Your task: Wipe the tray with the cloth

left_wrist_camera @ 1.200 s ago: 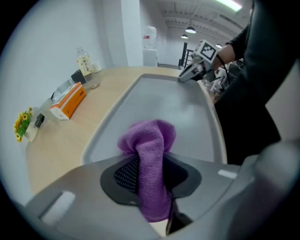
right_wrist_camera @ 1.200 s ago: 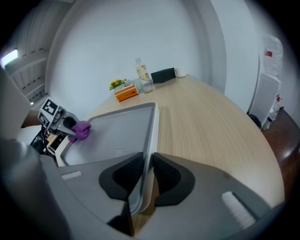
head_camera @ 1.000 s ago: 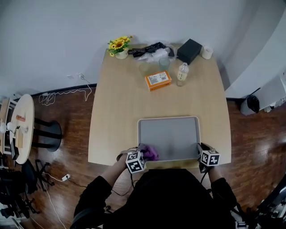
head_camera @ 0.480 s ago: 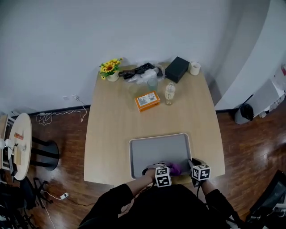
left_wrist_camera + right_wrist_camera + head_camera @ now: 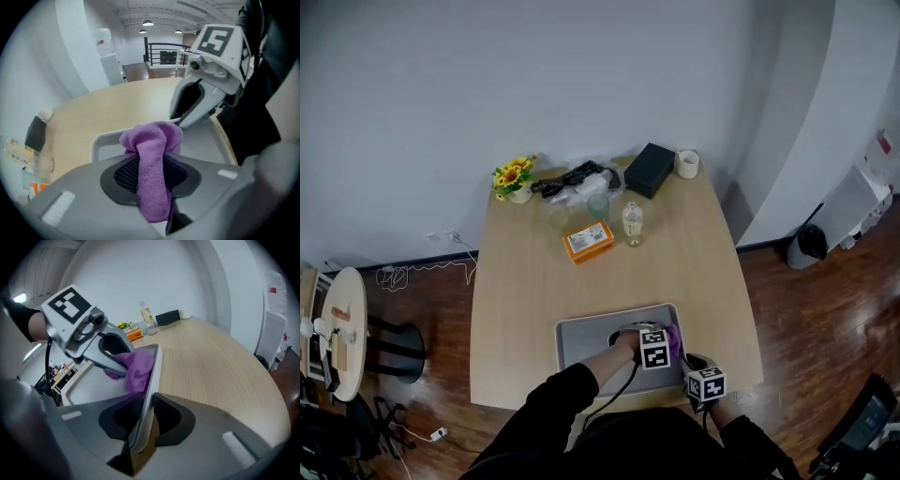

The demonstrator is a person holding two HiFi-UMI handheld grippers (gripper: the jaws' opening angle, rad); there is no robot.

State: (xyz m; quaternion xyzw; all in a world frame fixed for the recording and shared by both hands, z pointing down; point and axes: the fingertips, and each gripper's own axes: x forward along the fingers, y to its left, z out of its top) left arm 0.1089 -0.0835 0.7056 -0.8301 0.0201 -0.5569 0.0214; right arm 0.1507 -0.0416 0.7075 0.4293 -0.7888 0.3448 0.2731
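**Step in hand.** Wiping is judged to be under way. The purple terry cloth (image 5: 154,140) is grasped by the left gripper (image 5: 151,180), whose jaws are clenched on a fold of it. The free bunch of the cloth rests on the floor of the grey rectangular tray with rounded corners (image 5: 586,342), on the tray's right side, just beside the right wall.

**Tray.** It lies at the near edge of the light wooden table (image 5: 525,300). Its rim at the near right corner is clamped between the jaws of the right gripper (image 5: 145,420), and the tray is judged to be steadied by this.

**Progress.** How much of the floor is already wiped cannot be told.

**Next move.** The cloth is to be drawn leftwards across the tray floor under downward pressure. The rim clamp is to be held so that the tray is not pushed along the table.
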